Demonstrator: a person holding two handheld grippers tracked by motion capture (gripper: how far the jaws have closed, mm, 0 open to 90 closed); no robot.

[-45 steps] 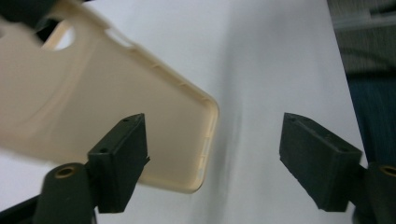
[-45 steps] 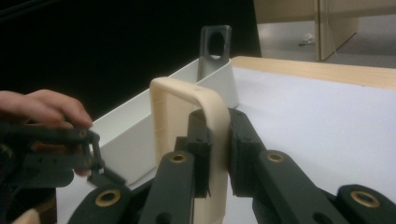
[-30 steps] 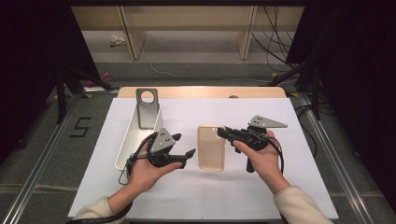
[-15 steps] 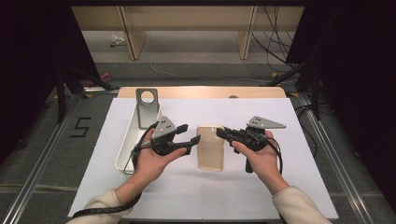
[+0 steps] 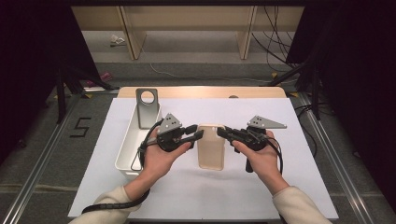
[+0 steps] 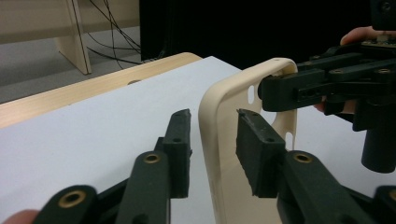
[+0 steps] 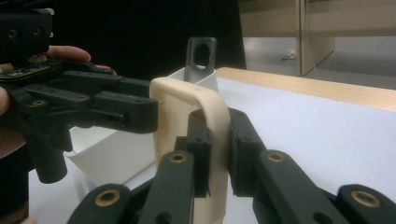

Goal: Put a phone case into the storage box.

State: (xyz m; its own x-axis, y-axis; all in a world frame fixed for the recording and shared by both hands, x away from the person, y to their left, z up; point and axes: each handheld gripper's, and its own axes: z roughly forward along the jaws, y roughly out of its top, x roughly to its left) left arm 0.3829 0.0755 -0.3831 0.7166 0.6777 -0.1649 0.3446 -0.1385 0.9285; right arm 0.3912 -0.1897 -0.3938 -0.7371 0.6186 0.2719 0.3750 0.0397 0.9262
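A cream phone case (image 5: 211, 149) lies lengthwise in the middle of the white table sheet, its far end raised. My right gripper (image 5: 222, 132) is shut on the case's far right rim; in the right gripper view the two black jaws (image 7: 213, 140) pinch the cream wall (image 7: 187, 100). My left gripper (image 5: 199, 135) comes in from the left. In the left gripper view it (image 6: 212, 135) stands open, one jaw on each side of the case's rim (image 6: 210, 121), with gaps showing. The right gripper (image 6: 303, 86) holds the opposite edge there.
A long white tray (image 5: 133, 140) lies left of the case, with a grey metal bracket with a round hole (image 5: 147, 106) standing at its far end. The tray (image 7: 105, 154) and bracket (image 7: 201, 56) stand behind the left gripper (image 7: 112, 109). A wooden table edge (image 5: 201, 91) runs along the back.
My left gripper has swung from beside the tray rightward to the case, and its jaws now straddle the left rim. The right gripper has kept its hold and barely moved.
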